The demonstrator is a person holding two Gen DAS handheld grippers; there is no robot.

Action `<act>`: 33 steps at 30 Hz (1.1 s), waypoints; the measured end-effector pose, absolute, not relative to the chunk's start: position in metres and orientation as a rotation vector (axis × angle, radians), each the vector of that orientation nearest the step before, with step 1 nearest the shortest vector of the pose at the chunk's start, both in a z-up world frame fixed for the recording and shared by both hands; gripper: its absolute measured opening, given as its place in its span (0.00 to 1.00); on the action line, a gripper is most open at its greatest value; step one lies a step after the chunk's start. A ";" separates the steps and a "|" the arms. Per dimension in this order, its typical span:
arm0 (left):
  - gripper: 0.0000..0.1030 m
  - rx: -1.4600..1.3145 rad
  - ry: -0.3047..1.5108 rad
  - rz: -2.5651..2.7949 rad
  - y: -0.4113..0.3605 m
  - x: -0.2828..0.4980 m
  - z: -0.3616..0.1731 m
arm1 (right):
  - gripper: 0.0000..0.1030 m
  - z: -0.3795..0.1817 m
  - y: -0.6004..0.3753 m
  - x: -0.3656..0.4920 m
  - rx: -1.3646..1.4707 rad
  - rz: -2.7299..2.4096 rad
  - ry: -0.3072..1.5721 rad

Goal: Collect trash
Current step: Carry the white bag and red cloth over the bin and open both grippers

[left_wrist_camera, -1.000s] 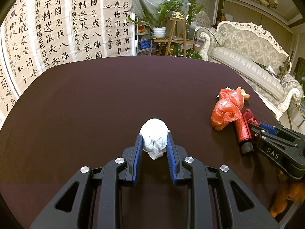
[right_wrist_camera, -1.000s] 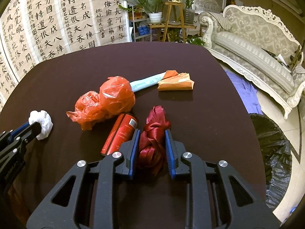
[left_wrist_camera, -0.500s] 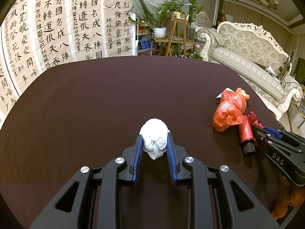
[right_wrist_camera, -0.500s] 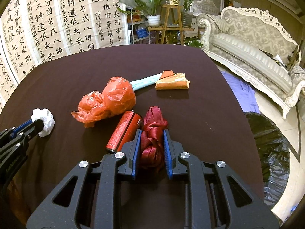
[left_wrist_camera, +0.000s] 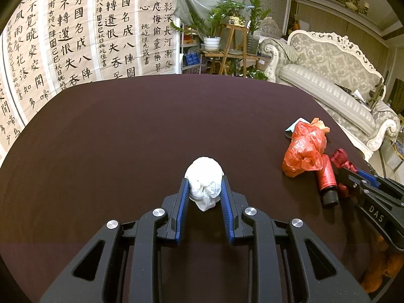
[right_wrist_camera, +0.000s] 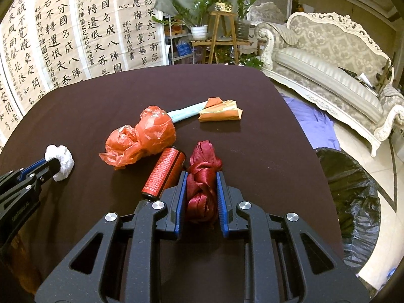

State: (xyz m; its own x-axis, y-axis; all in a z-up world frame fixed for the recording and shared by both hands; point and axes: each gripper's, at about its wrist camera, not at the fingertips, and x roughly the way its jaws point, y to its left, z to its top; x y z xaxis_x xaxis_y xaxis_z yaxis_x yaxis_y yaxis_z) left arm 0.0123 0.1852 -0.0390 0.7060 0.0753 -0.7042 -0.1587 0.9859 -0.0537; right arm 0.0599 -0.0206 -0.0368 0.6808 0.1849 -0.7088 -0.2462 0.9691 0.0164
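The left hand-held gripper [left_wrist_camera: 205,189] was clamped on a white paper wad [left_wrist_camera: 205,179] and the right hand-held gripper [right_wrist_camera: 201,189] on a dark red ribbon bundle [right_wrist_camera: 202,176], both still low over the bench [right_wrist_camera: 265,151]. Left uncollected beyond were a red tube [right_wrist_camera: 162,171], an orange plastic bag [right_wrist_camera: 141,136] and an orange wrapper [right_wrist_camera: 221,111]; nothing was judged delivered yet to the black-lined bin [right_wrist_camera: 353,197] on the floor beside the bench.

"DAS" on the right claw [left_wrist_camera: 353,176]; Chinese calligraphy on wall scrolls [left_wrist_camera: 83,32]

The left gripper [left_wrist_camera: 204,189] squeezes something white between its blue pads. The right gripper [right_wrist_camera: 201,189] squeezes something dark red. Both point downward.
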 end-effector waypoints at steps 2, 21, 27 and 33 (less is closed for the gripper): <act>0.24 -0.118 0.775 0.129 0.186 0.013 -0.039 | 0.21 -0.035 -0.023 0.059 -0.080 0.236 0.781; 0.24 -0.074 0.701 -0.040 0.114 -0.003 -0.008 | 0.21 -0.015 -0.098 0.044 -0.015 0.081 0.709; 0.24 -0.030 0.690 -0.163 0.057 0.003 -0.002 | 0.21 -0.012 -0.145 0.038 0.011 -0.028 0.690; 0.24 0.023 0.681 -0.258 -0.002 0.023 -0.002 | 0.21 -0.016 -0.181 0.036 0.046 -0.103 0.685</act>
State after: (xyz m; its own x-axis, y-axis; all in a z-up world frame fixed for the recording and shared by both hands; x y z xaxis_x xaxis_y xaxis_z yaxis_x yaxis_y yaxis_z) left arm 0.0233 -0.0023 -0.0024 0.7463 -0.2281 -0.6253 0.2431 0.9680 -0.0629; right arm 0.0363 -0.1814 -0.0159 0.7697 -0.0796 -0.6334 0.1101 0.9939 0.0089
